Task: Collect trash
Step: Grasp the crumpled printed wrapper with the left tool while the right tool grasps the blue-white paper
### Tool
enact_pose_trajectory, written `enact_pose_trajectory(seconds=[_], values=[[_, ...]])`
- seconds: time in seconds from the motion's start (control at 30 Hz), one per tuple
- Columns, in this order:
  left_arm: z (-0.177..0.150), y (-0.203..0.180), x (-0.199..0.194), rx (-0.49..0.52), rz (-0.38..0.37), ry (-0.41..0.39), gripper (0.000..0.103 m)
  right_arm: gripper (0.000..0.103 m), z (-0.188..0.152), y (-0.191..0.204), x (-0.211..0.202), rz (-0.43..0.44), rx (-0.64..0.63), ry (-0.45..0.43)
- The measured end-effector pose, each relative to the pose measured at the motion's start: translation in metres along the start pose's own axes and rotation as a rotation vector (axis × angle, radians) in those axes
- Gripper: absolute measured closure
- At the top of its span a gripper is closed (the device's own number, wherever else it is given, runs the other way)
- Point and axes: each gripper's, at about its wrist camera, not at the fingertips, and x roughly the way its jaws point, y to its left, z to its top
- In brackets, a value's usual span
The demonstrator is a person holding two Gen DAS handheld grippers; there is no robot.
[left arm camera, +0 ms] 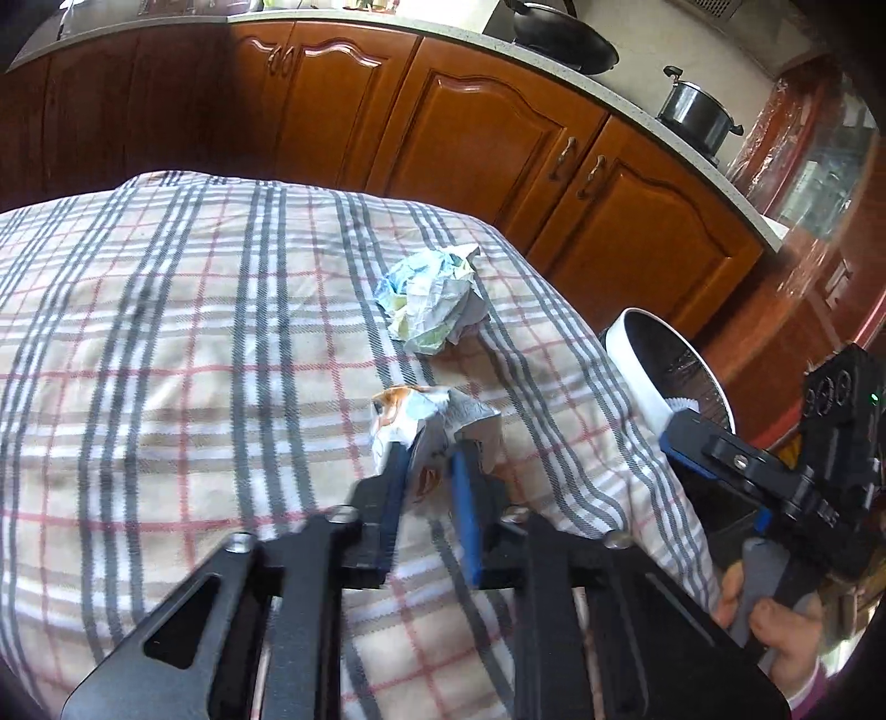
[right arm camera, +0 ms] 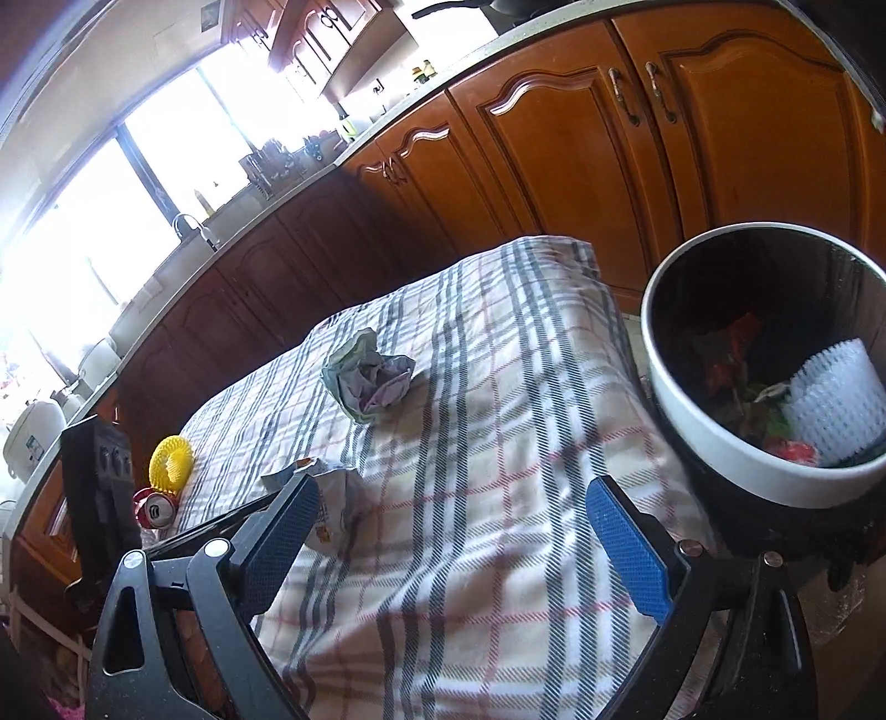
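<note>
My left gripper (left arm camera: 429, 451) is shut on a crumpled white and orange wrapper (left arm camera: 421, 421) just above the plaid tablecloth (left arm camera: 166, 332); the wrapper also shows in the right wrist view (right arm camera: 332, 498). A second crumpled paper ball (left arm camera: 432, 302) lies farther back on the cloth; it shows in the right wrist view too (right arm camera: 368, 382). My right gripper (right arm camera: 454, 509) is open and empty over the cloth's right part, next to the white-rimmed trash bin (right arm camera: 692, 421). The bin (left arm camera: 631, 354) stands off the table's right edge and holds several pieces of trash.
A yellow mesh ball (right arm camera: 170, 457) and a red can (right arm camera: 155, 507) lie near the table's left edge. Wooden kitchen cabinets (left arm camera: 470, 138) run behind the table. A pan (left arm camera: 565, 39) and a pot (left arm camera: 698, 113) sit on the counter.
</note>
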Motion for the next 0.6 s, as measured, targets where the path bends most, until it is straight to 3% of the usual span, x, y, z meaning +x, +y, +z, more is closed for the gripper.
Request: enact_pose_trajectory(seconds=[0.43,0.6], values=[[0.003,0.039,-0.039,-0.019,0.087,-0.070,0.103,0.006,0.024,0.044,0.069,0.062,-0.087,0.064],[0.000,0.050,-0.033,-0.051,0.095,-0.052,0.102,0.018,0.037,0.062,0.098,0.046,-0.135,0.079]])
